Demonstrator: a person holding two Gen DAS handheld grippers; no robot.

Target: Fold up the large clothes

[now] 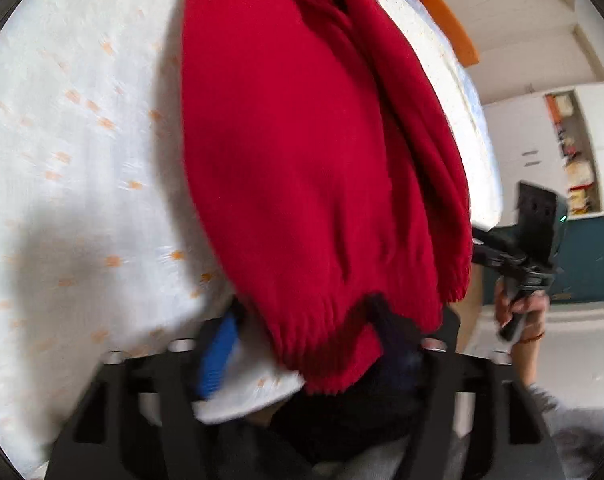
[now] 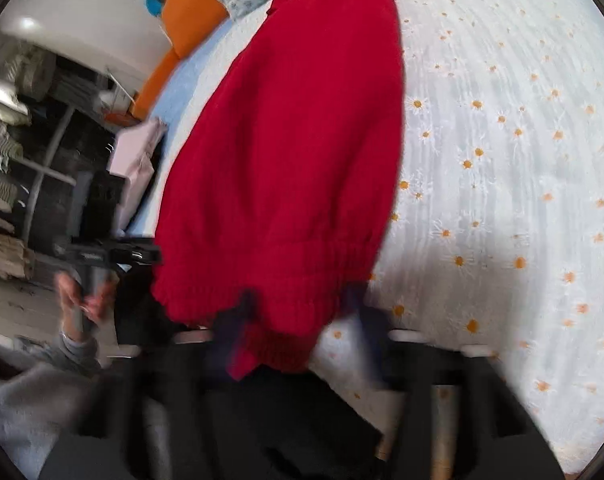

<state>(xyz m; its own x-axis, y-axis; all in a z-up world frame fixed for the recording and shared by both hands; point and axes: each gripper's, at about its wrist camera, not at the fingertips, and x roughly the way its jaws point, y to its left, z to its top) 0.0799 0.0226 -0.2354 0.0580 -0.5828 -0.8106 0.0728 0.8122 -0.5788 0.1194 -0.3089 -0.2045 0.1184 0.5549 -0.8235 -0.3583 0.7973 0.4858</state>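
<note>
Both wrist views close, facing red sweater (image 1: 314, 152) on bed (image 2: 502, 140).

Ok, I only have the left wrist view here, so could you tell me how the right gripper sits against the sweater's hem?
Observer: The right gripper has its fingers apart, and the ribbed hem of the red sweater is bunched between them.
Operator: Thank you. Is there anything else nearby that I should know of?
Observer: A pale pink cloth shows beside the bed, left of the sweater in the right wrist view.
</note>
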